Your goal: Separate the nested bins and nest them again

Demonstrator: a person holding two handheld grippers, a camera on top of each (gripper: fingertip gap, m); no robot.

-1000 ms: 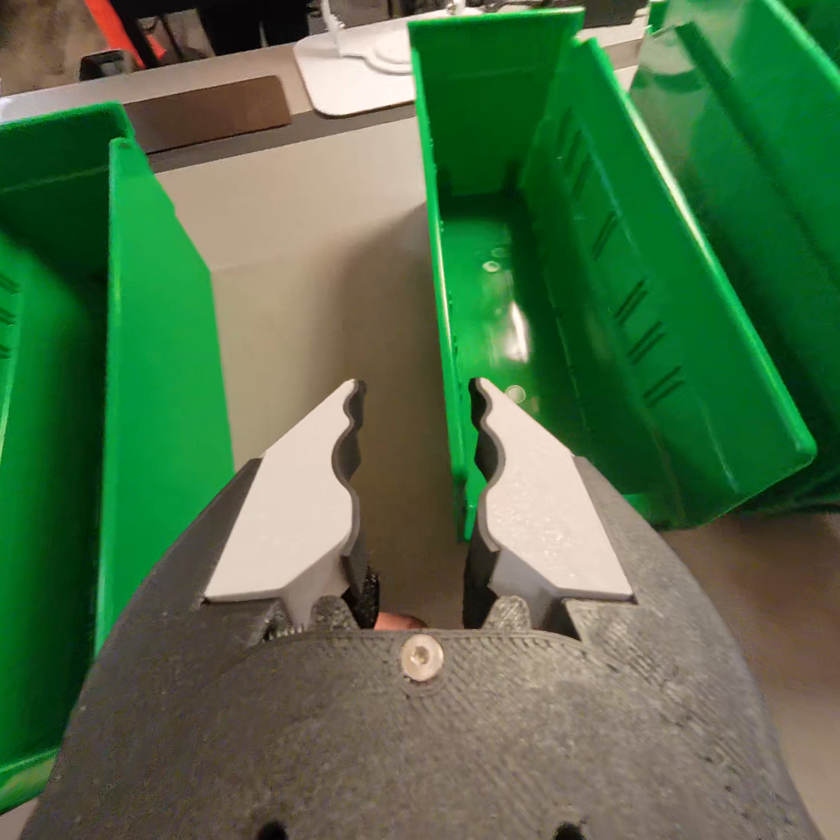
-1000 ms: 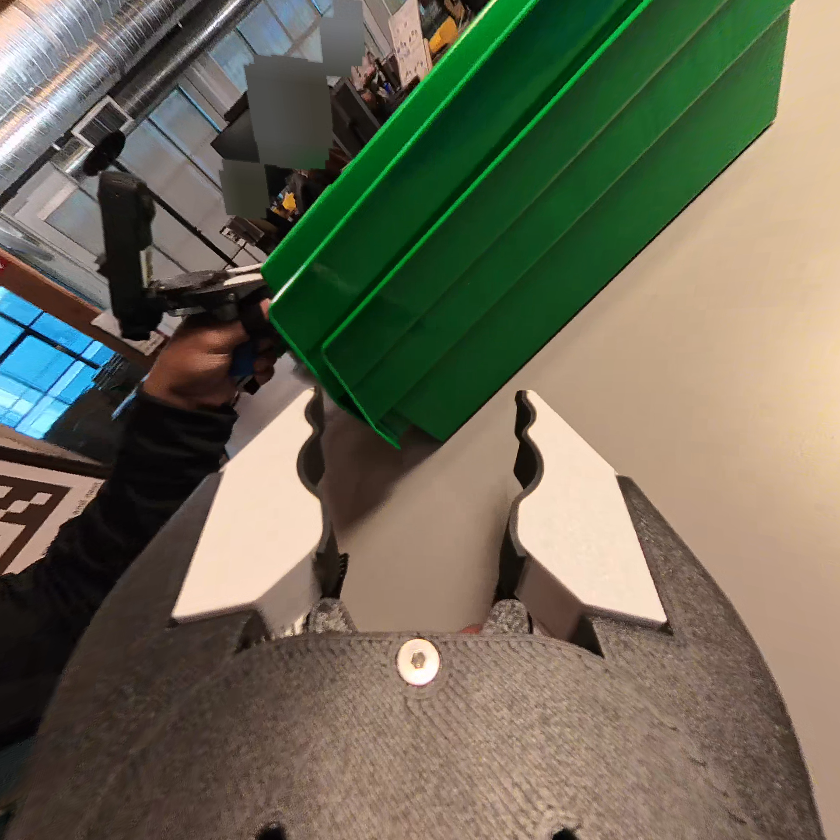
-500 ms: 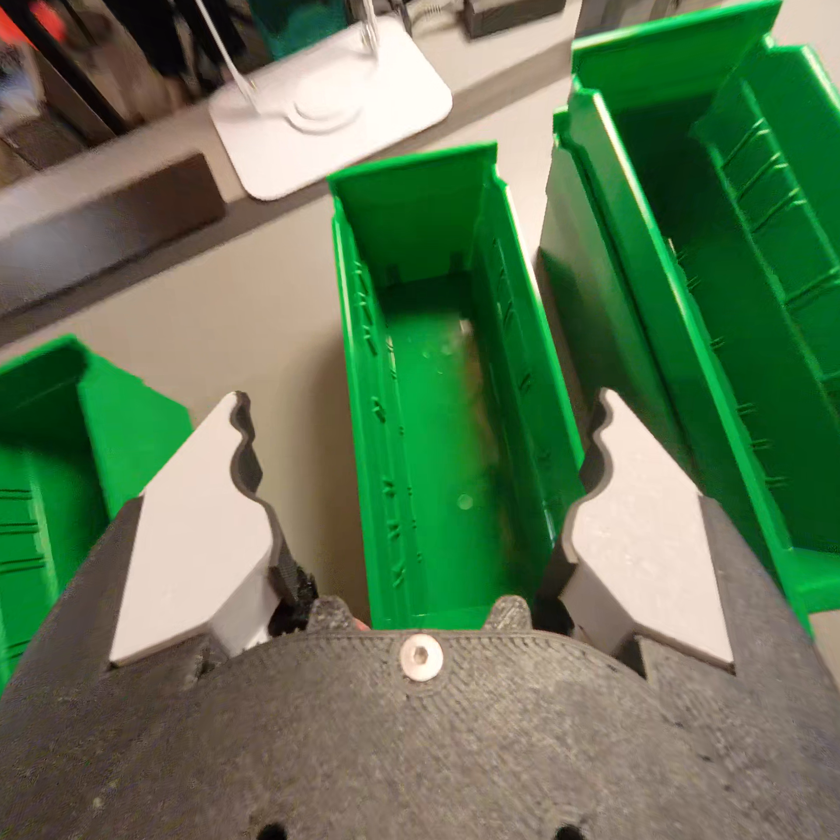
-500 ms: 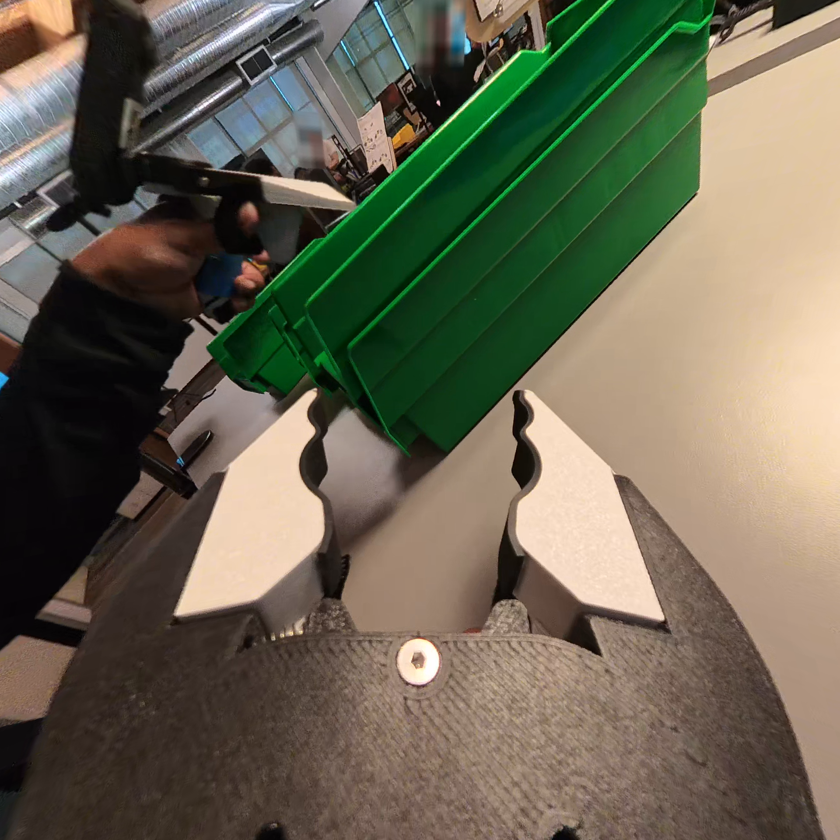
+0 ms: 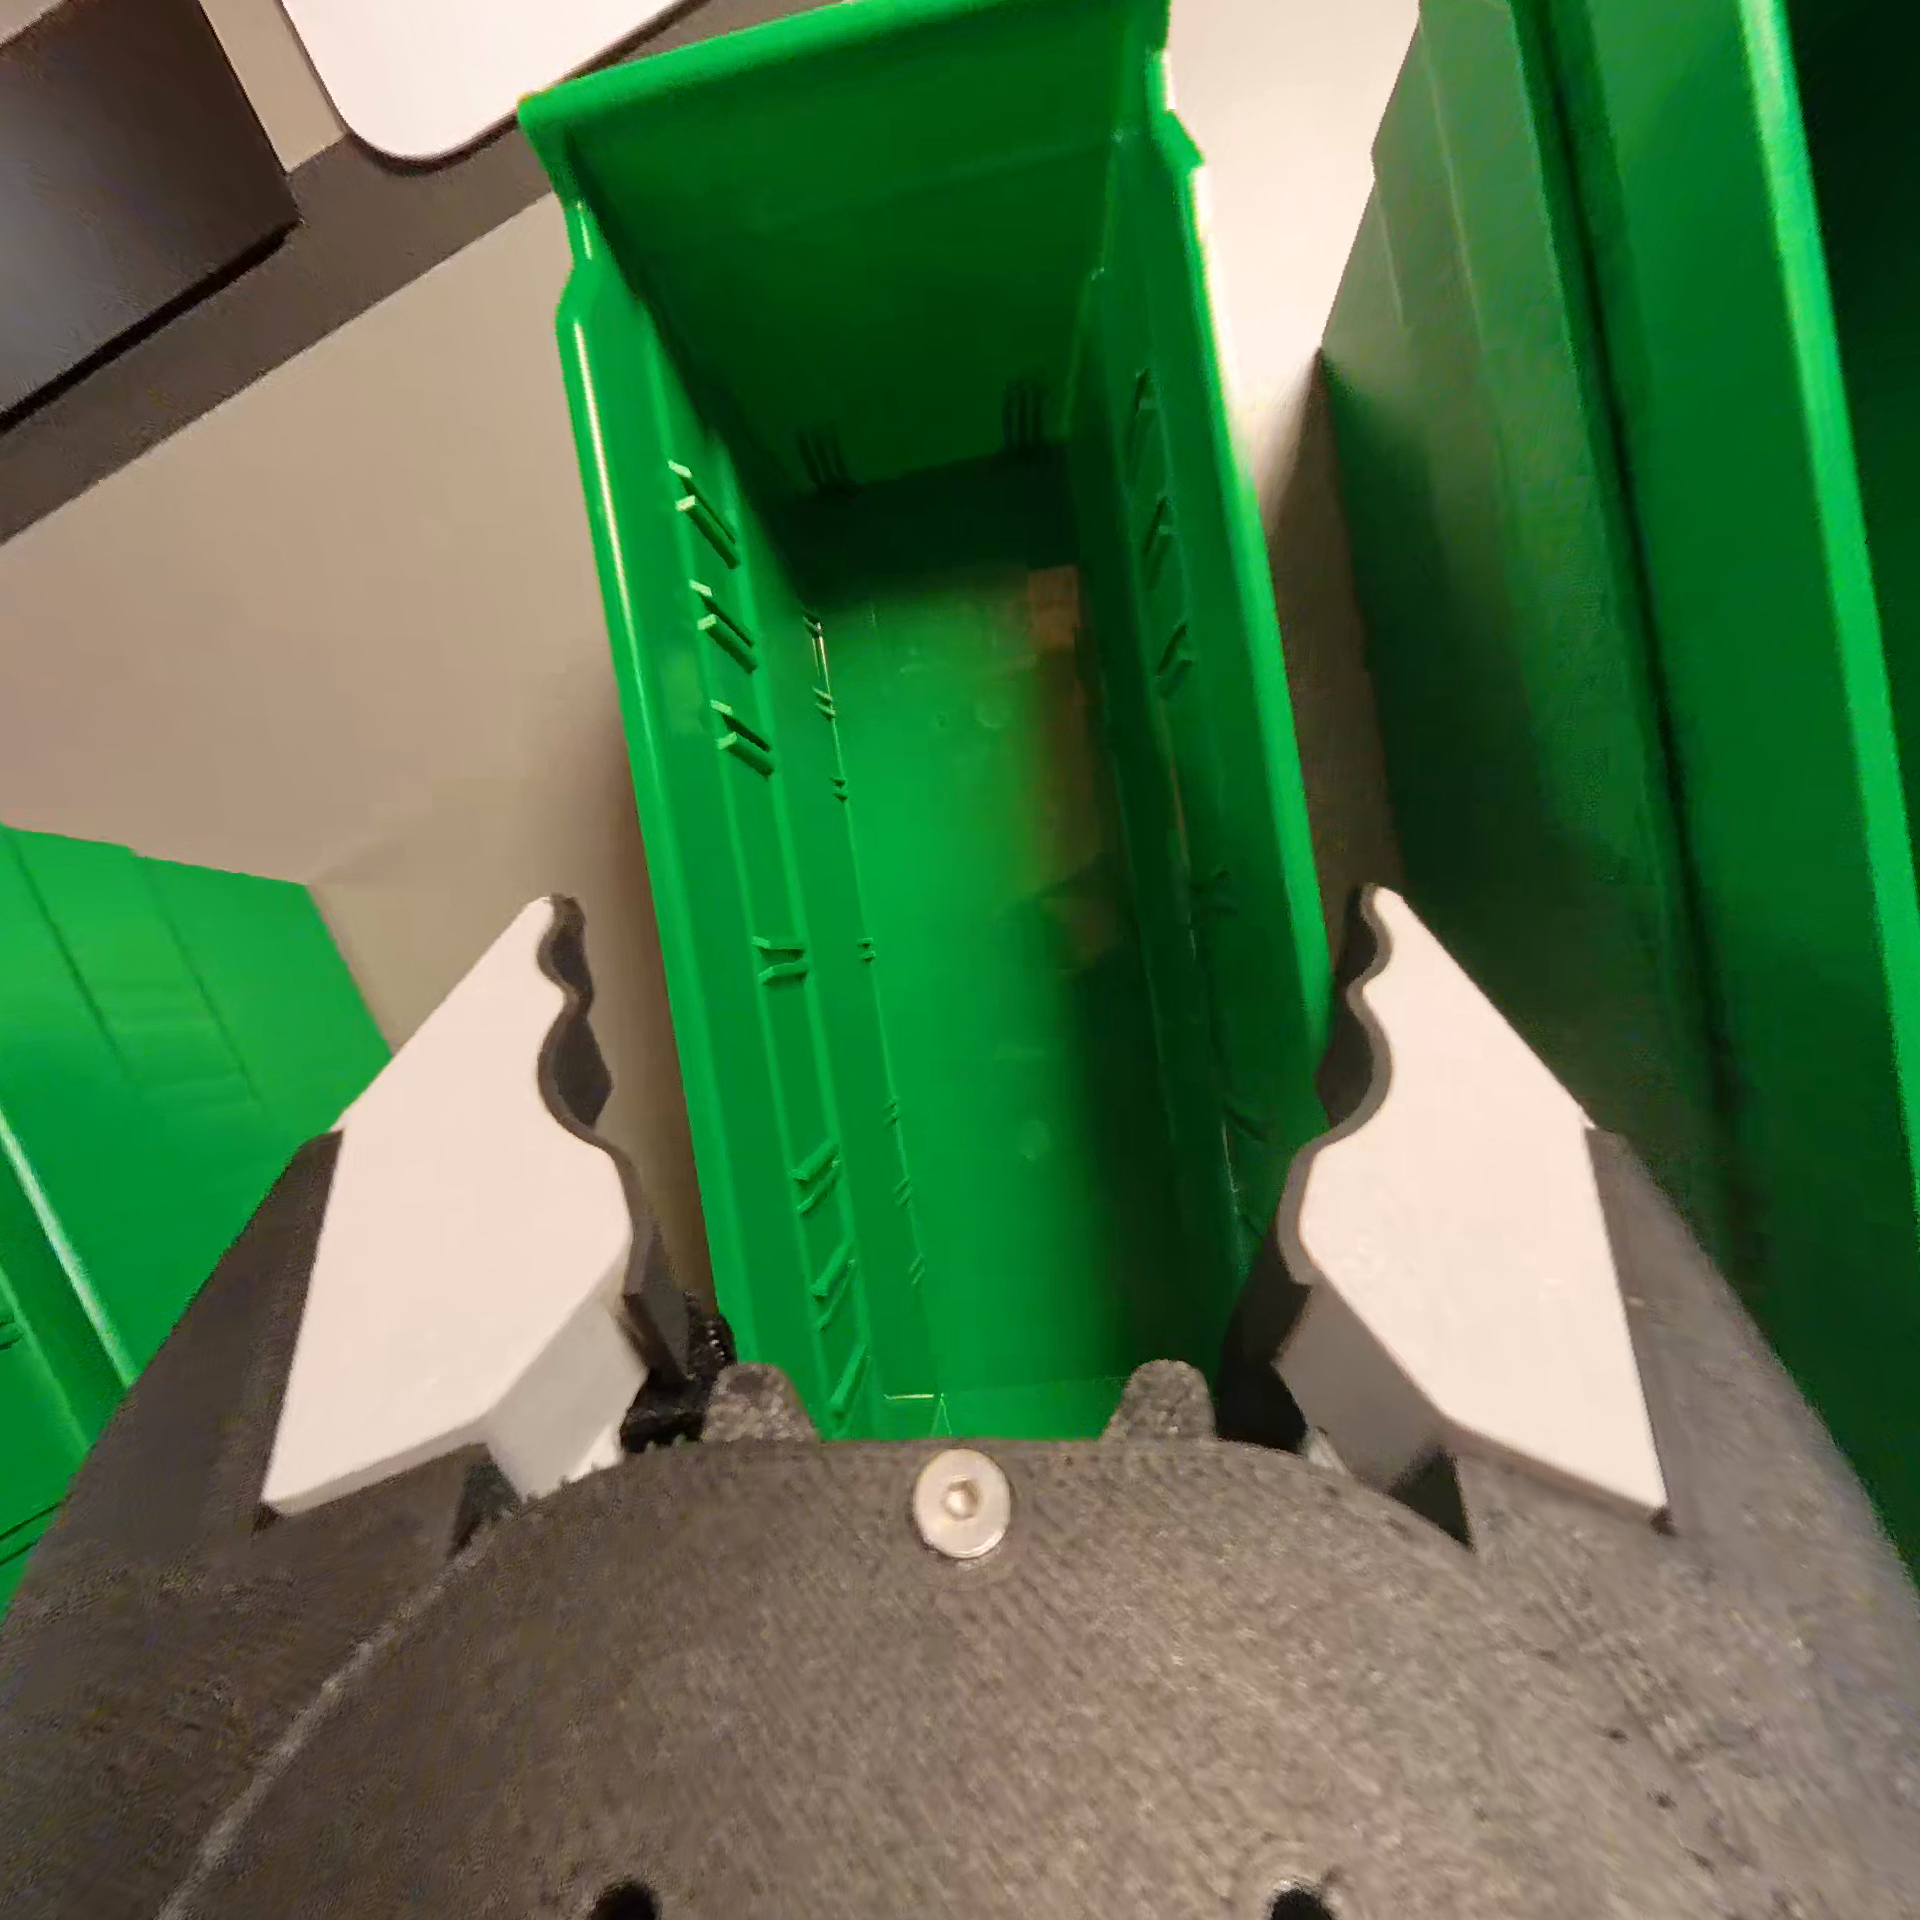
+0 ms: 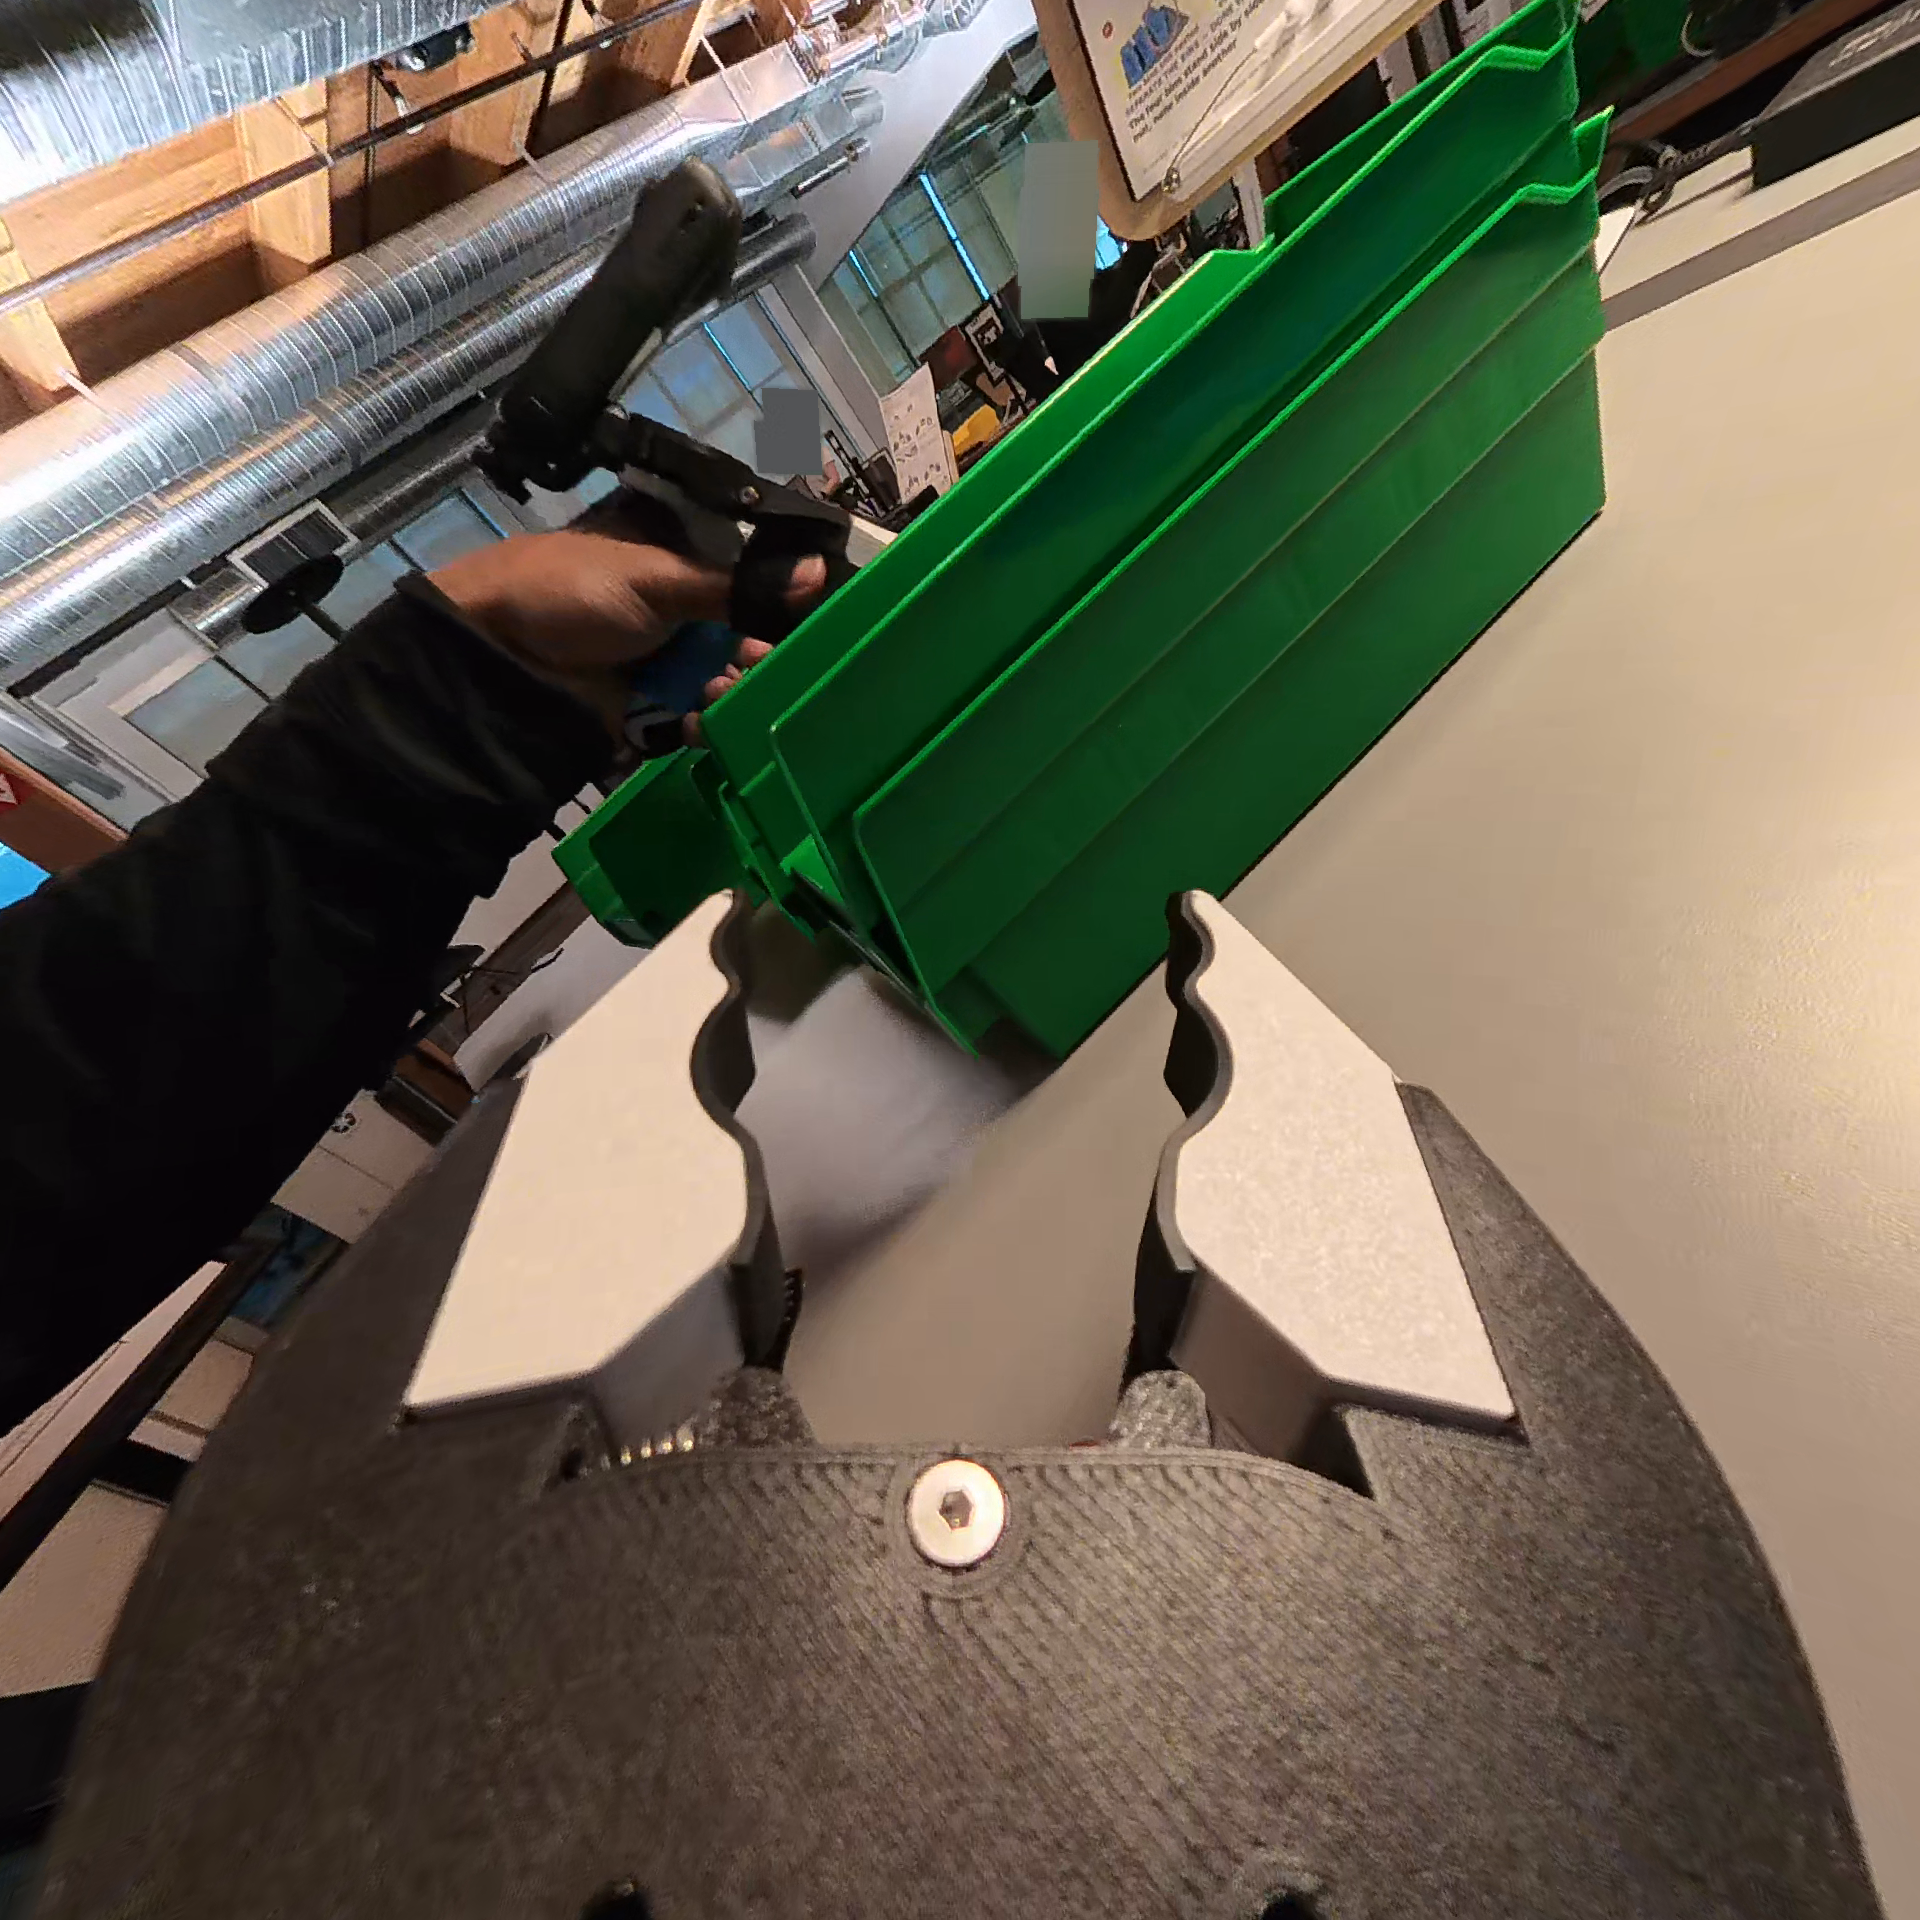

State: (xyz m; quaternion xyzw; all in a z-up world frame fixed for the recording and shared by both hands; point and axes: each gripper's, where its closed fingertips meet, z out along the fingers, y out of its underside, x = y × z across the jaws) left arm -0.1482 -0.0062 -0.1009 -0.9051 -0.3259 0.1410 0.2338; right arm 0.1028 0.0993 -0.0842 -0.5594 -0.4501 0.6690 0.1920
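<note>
A narrow green bin (image 5: 862,312) stands open-side up on the table, lengthwise ahead of me in the left wrist view. My left gripper (image 5: 966,909) is open wide and straddles its near end. The left pad (image 5: 468,1143) stands clear of the bin's wall; the right pad (image 5: 1455,1195) is close by the right rim. A stack of nested green bins (image 5: 1662,623) stands just to the right. In the right wrist view my right gripper (image 6: 956,909) is open and empty, low over the table, in front of the nested bins' (image 6: 1247,623) near end.
Another green bin (image 5: 156,1039) stands at the left. A white base plate (image 5: 468,62) and a dark slab (image 5: 125,208) lie at the table's far edge. In the right wrist view a hand (image 6: 582,592) holds the left gripper behind the stack. Beige table (image 6: 1610,987) lies to the right.
My left gripper opened wide, moved from beside the narrow bin's left wall to over it, then came down astride it. My right gripper stayed open and empty.
</note>
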